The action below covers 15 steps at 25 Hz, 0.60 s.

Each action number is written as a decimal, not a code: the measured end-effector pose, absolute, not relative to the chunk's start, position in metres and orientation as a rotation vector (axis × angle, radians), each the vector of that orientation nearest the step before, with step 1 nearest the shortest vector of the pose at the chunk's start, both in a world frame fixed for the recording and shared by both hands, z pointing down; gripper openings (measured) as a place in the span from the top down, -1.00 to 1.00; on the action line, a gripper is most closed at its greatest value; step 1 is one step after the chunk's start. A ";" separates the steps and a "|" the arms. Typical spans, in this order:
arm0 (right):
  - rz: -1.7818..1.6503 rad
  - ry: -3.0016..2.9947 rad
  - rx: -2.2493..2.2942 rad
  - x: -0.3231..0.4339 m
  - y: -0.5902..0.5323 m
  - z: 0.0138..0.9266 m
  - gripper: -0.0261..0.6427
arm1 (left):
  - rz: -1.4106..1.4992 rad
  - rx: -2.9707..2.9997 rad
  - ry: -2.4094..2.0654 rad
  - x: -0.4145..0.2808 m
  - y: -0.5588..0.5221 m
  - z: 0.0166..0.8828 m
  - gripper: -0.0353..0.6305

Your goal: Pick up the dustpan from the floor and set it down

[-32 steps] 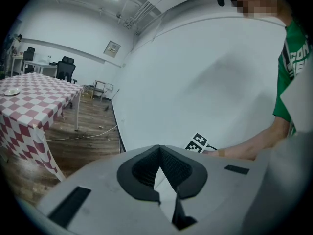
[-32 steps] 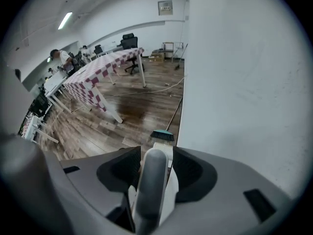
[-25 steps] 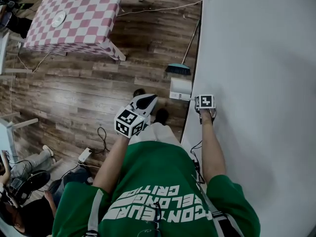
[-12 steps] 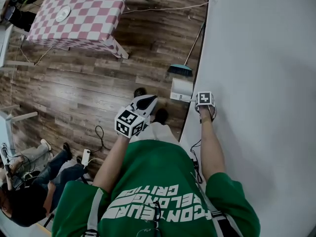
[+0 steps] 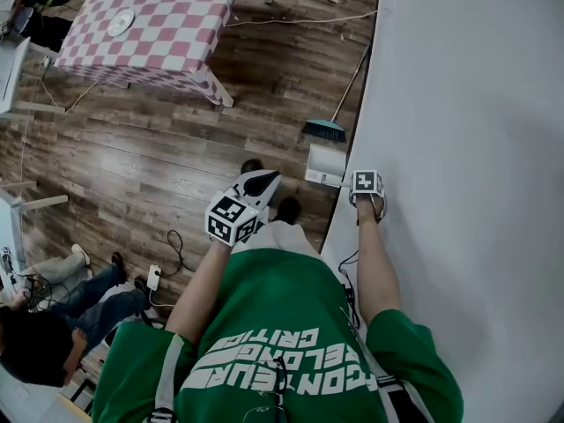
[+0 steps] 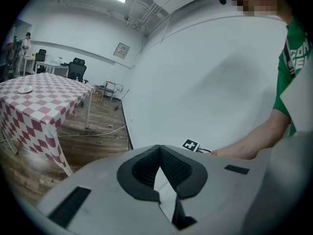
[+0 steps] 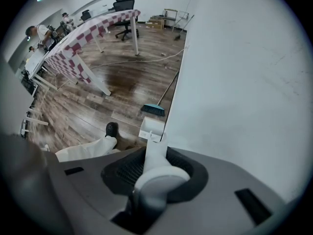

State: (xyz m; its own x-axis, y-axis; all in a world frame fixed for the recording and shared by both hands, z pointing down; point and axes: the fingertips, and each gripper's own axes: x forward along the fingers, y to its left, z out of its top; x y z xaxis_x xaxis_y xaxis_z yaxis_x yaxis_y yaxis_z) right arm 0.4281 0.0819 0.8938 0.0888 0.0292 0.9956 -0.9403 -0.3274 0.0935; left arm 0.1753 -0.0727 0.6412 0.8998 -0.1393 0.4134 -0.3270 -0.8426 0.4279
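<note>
Right hand-held gripper (image 7: 152,176), jaws closing around rounded white dustpan (image 7: 150,130) handle.

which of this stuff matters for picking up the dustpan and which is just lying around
Job: dustpan; right gripper, jaws closing round its handle.
Lying about: broom, checked table, plate.
</note>
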 end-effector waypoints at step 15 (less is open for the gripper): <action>1.314 -1.004 1.552 0.412 0.109 0.853 0.57 | 0.483 2.587 -0.421 0.148 -0.071 0.627 0.88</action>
